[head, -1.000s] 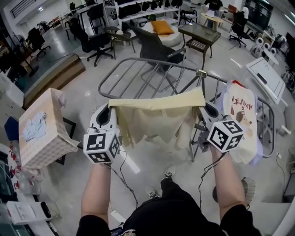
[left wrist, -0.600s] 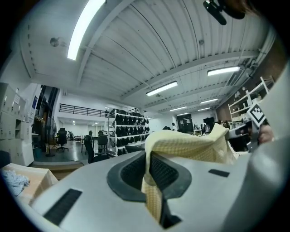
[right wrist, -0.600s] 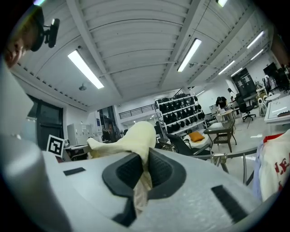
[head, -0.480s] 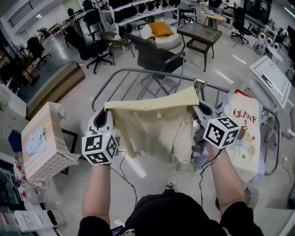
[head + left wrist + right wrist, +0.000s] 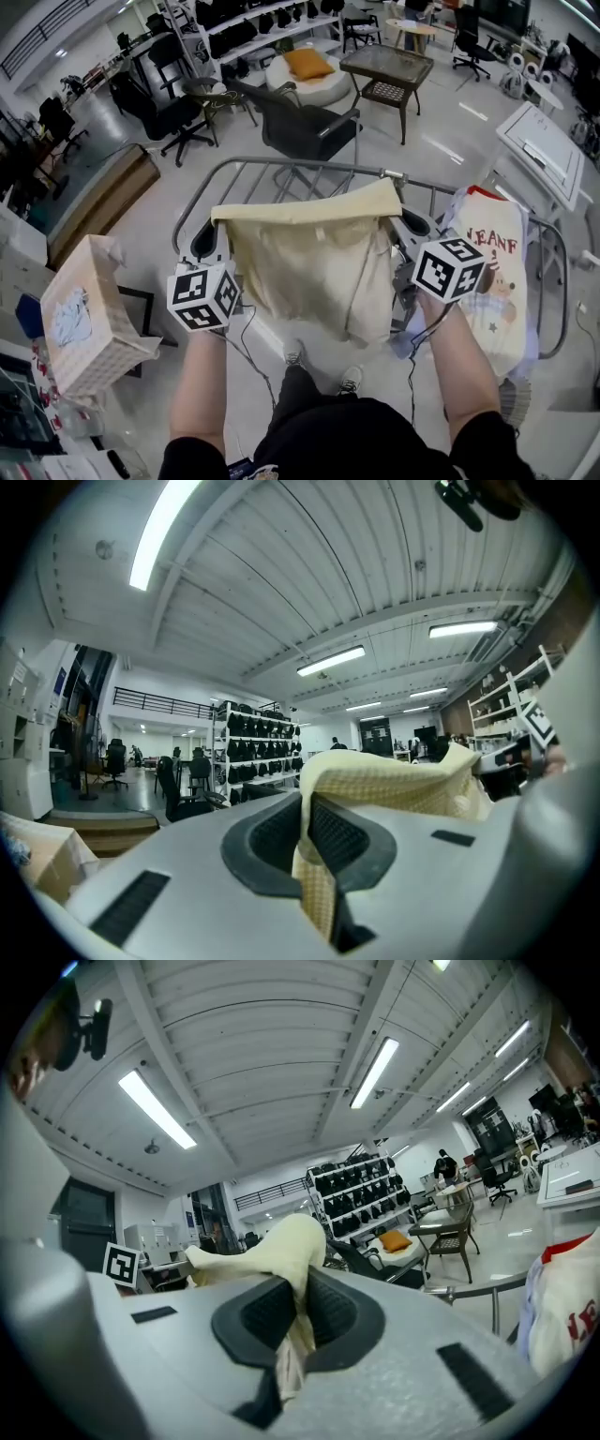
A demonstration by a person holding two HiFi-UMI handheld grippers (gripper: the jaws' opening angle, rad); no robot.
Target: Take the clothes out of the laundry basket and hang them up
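Red capitals reading roughly "EANF" stand on the white garment [image 5: 494, 281] at the drying rack's [image 5: 281, 165] right end; nothing else is legible.

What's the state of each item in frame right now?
left gripper: shut on yellow cloth
right gripper: shut on yellow cloth
yellow cloth: stretched between both, hanging
drying rack: unfolded
printed garment: draped over rack
laundry basket: upright, pale cloth inside
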